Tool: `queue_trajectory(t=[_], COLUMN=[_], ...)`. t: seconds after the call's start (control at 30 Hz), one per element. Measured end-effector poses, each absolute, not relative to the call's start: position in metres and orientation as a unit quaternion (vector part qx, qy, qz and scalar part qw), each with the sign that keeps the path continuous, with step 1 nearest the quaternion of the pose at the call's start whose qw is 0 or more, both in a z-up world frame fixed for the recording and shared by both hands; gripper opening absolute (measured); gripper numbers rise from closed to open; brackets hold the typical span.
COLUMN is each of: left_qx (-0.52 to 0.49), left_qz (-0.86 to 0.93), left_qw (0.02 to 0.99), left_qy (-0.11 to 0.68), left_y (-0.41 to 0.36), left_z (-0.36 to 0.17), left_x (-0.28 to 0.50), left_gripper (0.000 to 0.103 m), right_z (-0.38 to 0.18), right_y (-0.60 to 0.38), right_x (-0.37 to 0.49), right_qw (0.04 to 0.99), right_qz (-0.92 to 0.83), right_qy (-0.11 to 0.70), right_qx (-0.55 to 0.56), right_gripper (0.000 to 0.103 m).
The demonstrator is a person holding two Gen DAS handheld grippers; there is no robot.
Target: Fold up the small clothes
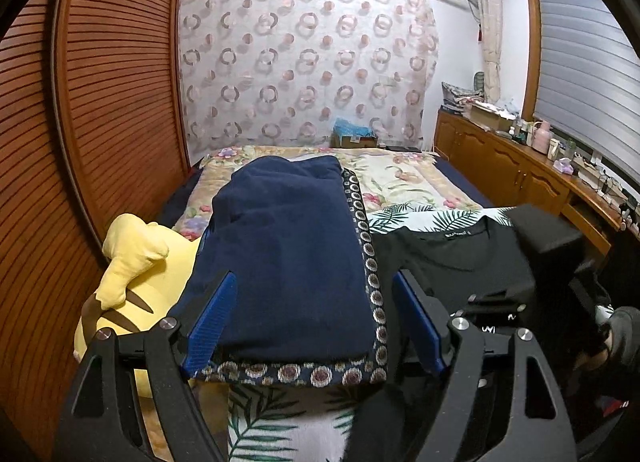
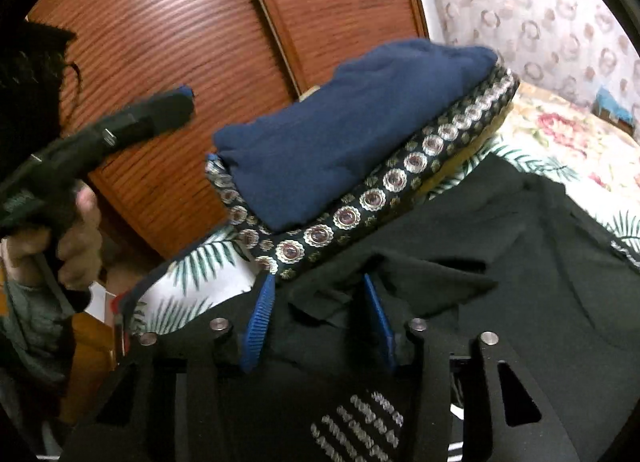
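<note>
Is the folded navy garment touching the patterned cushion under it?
Touching. The left wrist view shows the navy garment lying flat on the patterned cushion, with no gap along its edges.

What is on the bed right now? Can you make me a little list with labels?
place: bed in a bedroom with a wooden louvred wardrobe
folded pile: navy garment on top of a cloth with a round-patterned border
being folded: black T-shirt spread on a leaf-print sheet
toy: yellow plush left of the pile
left gripper: open, nothing between its fingers
right gripper: over the black T-shirt, jaws part closed; grip unclear
</note>
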State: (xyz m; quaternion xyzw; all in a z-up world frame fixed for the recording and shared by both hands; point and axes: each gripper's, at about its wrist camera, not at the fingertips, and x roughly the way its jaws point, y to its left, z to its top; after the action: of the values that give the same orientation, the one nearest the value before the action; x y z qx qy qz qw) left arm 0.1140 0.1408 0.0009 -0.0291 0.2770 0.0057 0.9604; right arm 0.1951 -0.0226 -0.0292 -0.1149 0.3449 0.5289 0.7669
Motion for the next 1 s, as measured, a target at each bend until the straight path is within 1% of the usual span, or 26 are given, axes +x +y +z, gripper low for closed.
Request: queue_trajectory(t=[0.03, 0.07, 0.1, 0.13, 0.17, 0.27, 0.5, 0.63, 0.8, 0.9, 0.93, 0.97, 1.0], left_qx=[-0.03, -0.031, -0.031, -0.032, -0.032, -0.034, -0.029, -0.018, -0.001, 0.012, 0.016, 0.022, 0.028], left_qz=[0.004, 0.004, 0.002, 0.001, -0.001, -0.008, -0.032, -0.049, -0.071, -0.089, -0.095, -0.098, -0.104], left_qw=[0.96, 0.959, 0.959, 0.959, 0.959, 0.958, 0.954, 0.95, 0.944, 0.937, 0.934, 0.931, 0.926], left_qy=[0.279, 0.28, 0.282, 0.282, 0.283, 0.284, 0.296, 0.307, 0.323, 0.337, 0.344, 0.352, 0.362], left_y=[0.141, 0.14, 0.14, 0.14, 0.14, 0.137, 0.119, 0.101, 0.078, 0.061, 0.057, 0.052, 0.047], left_z=[0.0, 0.0, -0.001, 0.0, -0.001, -0.002, -0.006, -0.01, -0.016, -0.023, -0.025, -0.028, -0.032], left_x=[0.118, 0.12, 0.123, 0.126, 0.128, 0.135, 0.161, 0.177, 0.193, 0.205, 0.209, 0.214, 0.22], left_gripper=[0.08, 0.08, 0.08, 0.08, 0.08, 0.08, 0.08, 0.08, 0.08, 0.08, 0.077, 0.068, 0.065], right_z=[-0.034, -0.038, -0.042, -0.044, -0.044, -0.035, -0.013, -0.02, -0.043, -0.04, -0.04, -0.04, -0.043], right_y=[-0.018, -0.016, -0.015, -0.016, -0.019, -0.038, -0.095, -0.119, -0.129, -0.138, -0.14, -0.139, -0.139], right_x=[0.198, 0.2, 0.201, 0.203, 0.205, 0.21, 0.222, 0.234, 0.244, 0.244, 0.244, 0.244, 0.245], right_qw=[0.766, 0.765, 0.764, 0.764, 0.763, 0.766, 0.809, 0.839, 0.852, 0.854, 0.854, 0.853, 0.852], right_qz=[0.524, 0.522, 0.519, 0.518, 0.522, 0.524, 0.477, 0.414, 0.365, 0.36, 0.36, 0.359, 0.359], right_qy=[0.353, 0.357, 0.361, 0.363, 0.363, 0.359, 0.338, 0.345, 0.365, 0.368, 0.37, 0.372, 0.373], right_qx=[-0.12, -0.124, -0.128, -0.128, -0.12, -0.096, -0.061, -0.07, -0.086, -0.075, -0.072, -0.072, -0.073], right_gripper=[0.032, 0.019, 0.011, 0.007, 0.006, 0.005, 0.005, 0.005, 0.005, 0.005, 0.005, 0.005, 0.005])
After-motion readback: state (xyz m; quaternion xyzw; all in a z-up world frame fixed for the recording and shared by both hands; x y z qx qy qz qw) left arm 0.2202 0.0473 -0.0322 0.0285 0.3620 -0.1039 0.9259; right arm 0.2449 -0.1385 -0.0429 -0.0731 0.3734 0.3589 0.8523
